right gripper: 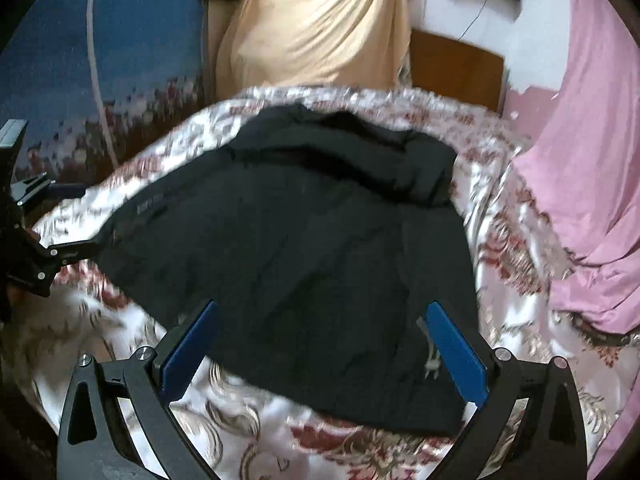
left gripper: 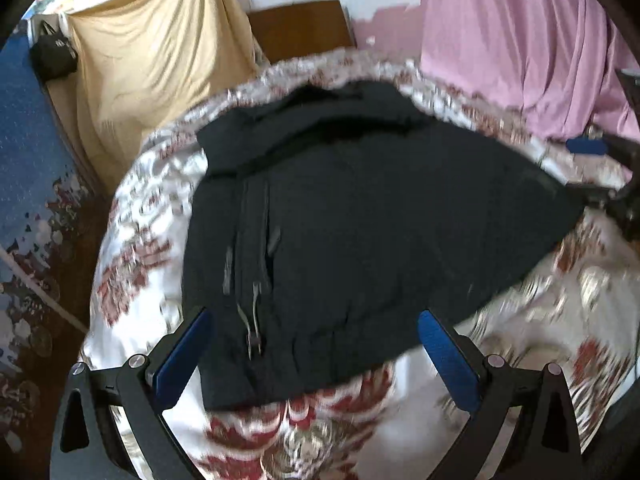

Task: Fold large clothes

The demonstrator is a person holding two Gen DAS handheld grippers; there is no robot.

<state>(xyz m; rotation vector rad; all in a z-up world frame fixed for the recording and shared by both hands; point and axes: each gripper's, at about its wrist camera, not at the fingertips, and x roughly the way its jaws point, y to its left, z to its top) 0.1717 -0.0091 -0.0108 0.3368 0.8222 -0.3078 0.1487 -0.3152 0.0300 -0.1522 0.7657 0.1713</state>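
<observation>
A black jacket (left gripper: 360, 216) lies spread on a bed with a white and red floral cover (left gripper: 132, 216); it also shows in the right wrist view (right gripper: 304, 248). Its zipper (left gripper: 256, 312) runs toward the near hem. My left gripper (left gripper: 316, 316) is open above the jacket's near hem, holding nothing. My right gripper (right gripper: 324, 308) is open above the other near part of the hem, empty. The right gripper also shows at the right edge of the left wrist view (left gripper: 600, 168); the left gripper shows at the left edge of the right wrist view (right gripper: 56, 216).
A yellow cloth (left gripper: 160, 40) hangs behind the bed, a pink cloth (left gripper: 540, 40) drapes at the right. A brown headboard (left gripper: 300, 28) stands at the back. Blue patterned carpet (left gripper: 28, 160) lies left of the bed, with a black bag (left gripper: 54, 58) on it.
</observation>
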